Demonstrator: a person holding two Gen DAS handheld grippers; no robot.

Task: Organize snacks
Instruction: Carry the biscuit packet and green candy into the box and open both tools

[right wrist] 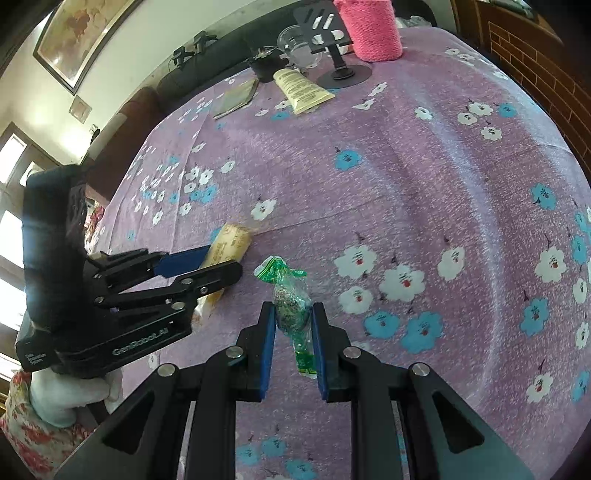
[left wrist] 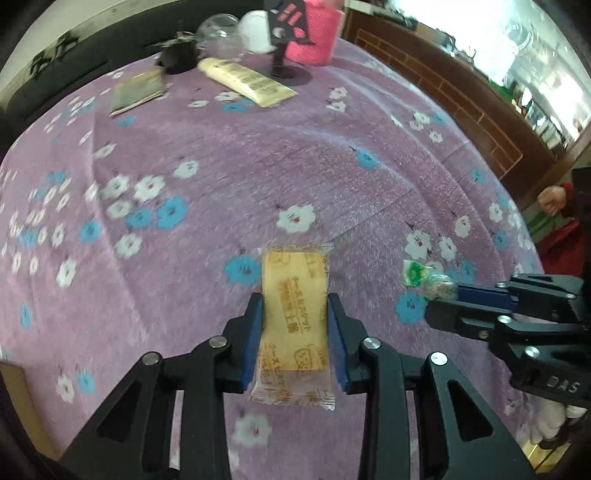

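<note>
Left wrist view, item one: we hold a flat rectangular cracker packet (left wrist: 293, 325), clear crinkled film over a pale yellow biscuit with orange print, clamped between the blue pads of our left gripper (left wrist: 295, 306) at lower centre of the frame. It hangs above the tablecloth (left wrist: 258, 166), a purple woven fabric with white and blue flowers.

Item two: at right of the same frame, our right gripper (left wrist: 441, 295) pinches a small wrapped candy (left wrist: 428, 278), a rounded lump in glossy green and clear twist wrap. In the right wrist view that candy (right wrist: 291, 306) sits at lower centre between the closed blue pads, its twisted green ends sticking out above and below the grip. At left of that frame the cracker packet (right wrist: 229, 247) shows edge-on in the left gripper (right wrist: 221, 262).

Other items, upper part of the left wrist view:
- a cream squeeze tube (left wrist: 245, 79), lying flat;
- a dull foil sachet (left wrist: 136, 92), flat, to its left;
- a pink knitted cylinder (left wrist: 314, 33);
- a black stand (left wrist: 286, 40) on a round base;
- a clear plastic cup (left wrist: 218, 31) on its side;
- a small black pot (left wrist: 179, 55).
</note>
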